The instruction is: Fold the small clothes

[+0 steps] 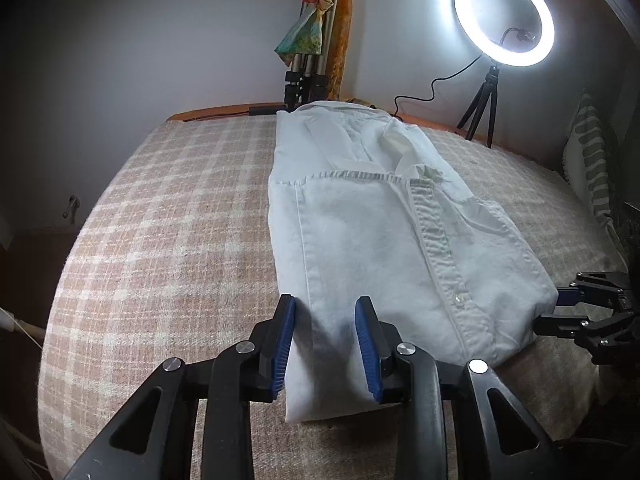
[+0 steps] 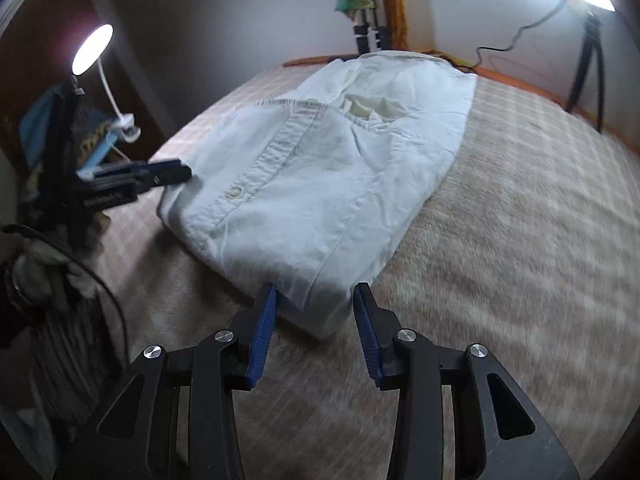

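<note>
A white button-up shirt (image 1: 360,216) lies folded into a long strip on the plaid blanket (image 1: 160,240); it also shows in the right wrist view (image 2: 328,168). My left gripper (image 1: 325,304) is open, its blue pads either side of the shirt's near left corner. My right gripper (image 2: 316,290) is open, its pads either side of the shirt's near right corner. The right gripper shows at the right edge of the left wrist view (image 1: 560,308), at the shirt's edge. The left gripper shows in the right wrist view (image 2: 176,174), at the shirt's left corner.
A lit ring light on a small tripod (image 1: 504,16) stands at the far right of the blanket, with a cable. A folded tripod with a colourful cloth (image 1: 308,40) leans at the back wall. A desk lamp (image 2: 92,50) shines at the left.
</note>
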